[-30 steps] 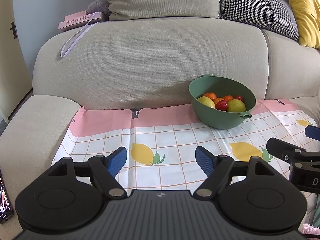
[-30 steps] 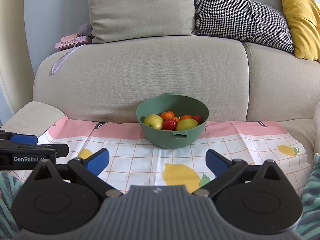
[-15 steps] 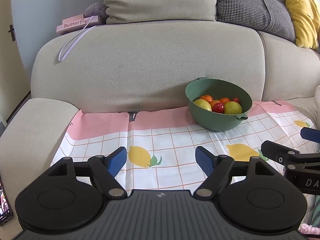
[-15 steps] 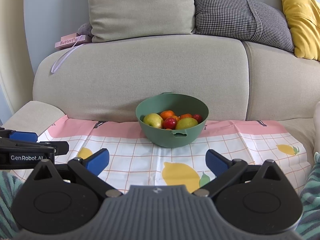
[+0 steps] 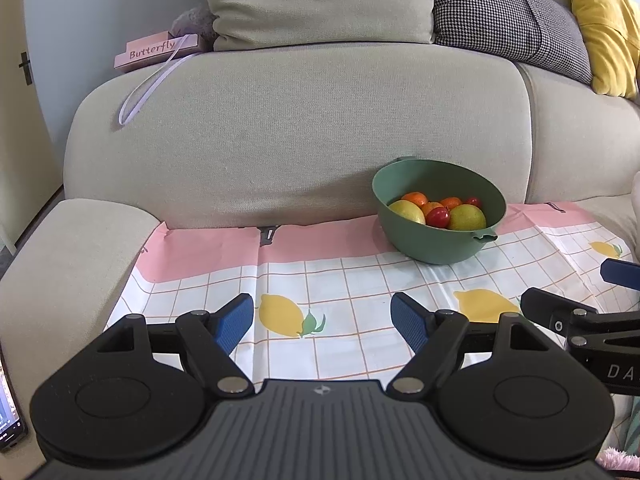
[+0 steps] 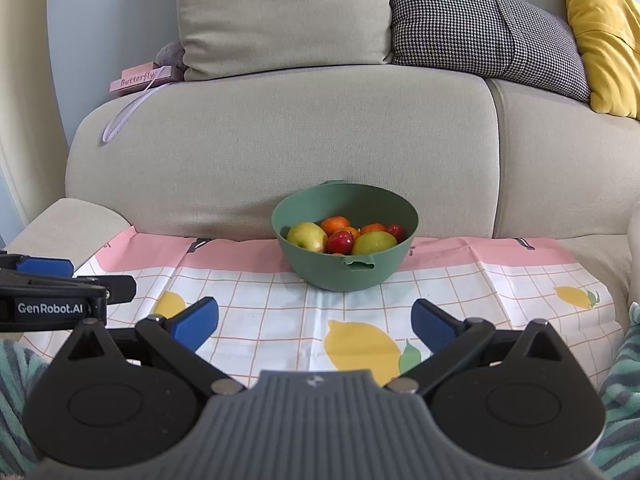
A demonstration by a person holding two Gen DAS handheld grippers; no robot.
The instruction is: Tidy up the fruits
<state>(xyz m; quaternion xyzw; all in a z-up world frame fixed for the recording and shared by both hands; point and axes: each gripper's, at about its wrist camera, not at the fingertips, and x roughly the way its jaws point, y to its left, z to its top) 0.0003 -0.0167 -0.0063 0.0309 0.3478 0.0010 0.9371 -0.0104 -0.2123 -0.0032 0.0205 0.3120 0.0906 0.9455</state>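
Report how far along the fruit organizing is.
Done: nothing visibly sorted; every fruit sits in the green bowl on the lemon-print cloth. In hand: nothing; the left gripper and right gripper are both open and empty, short of the bowl. Left: all the picking and placing.

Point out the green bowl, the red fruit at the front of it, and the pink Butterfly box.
green bowl (image 6: 340, 276): right wrist view, front outer wall.
red fruit (image 6: 340, 242): right wrist view, its middle.
pink Butterfly box (image 5: 154, 53): left wrist view, lettered front face.
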